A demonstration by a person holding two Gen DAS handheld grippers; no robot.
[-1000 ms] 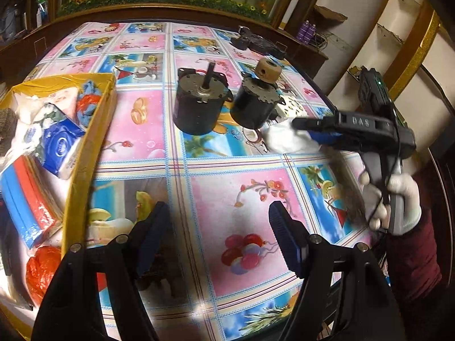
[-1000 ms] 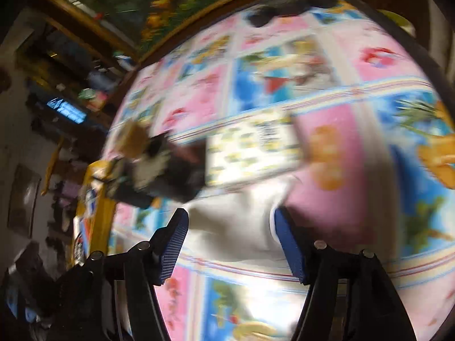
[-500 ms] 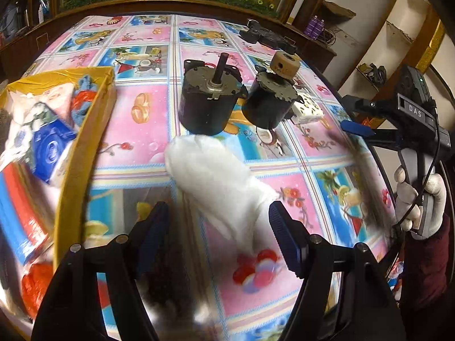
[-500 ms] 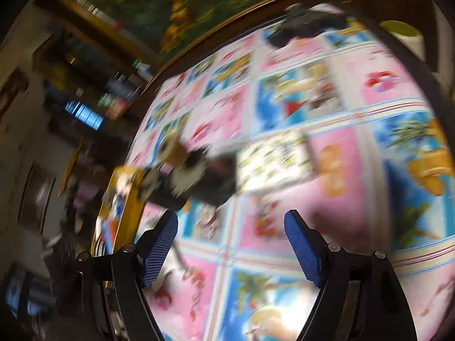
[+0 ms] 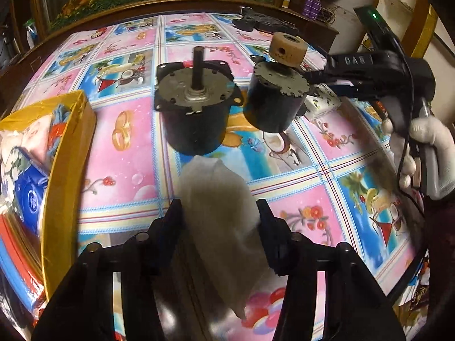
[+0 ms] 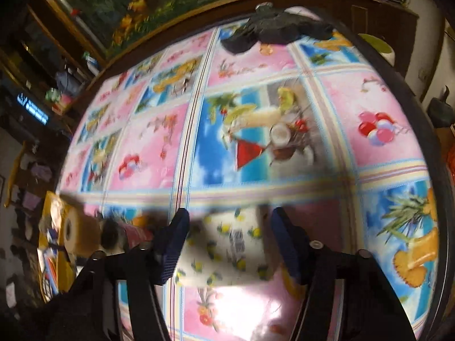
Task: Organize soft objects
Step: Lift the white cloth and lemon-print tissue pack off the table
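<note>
The white soft cloth [image 5: 219, 207] lies on the table [image 5: 125, 147] between the wide-open fingers of the left gripper [image 5: 217, 216], not yet squeezed, and it looks light and floppy, so pinching its thick middle seems best, while the right gripper [image 6: 229, 241], also open, hangs over a blurry flowered pack [image 6: 227, 253].

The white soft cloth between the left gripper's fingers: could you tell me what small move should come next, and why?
Probably close the left gripper on the white cloth: it lies between the open fingers, ungripped, and the yellow box of soft items sits just to the left.
</note>
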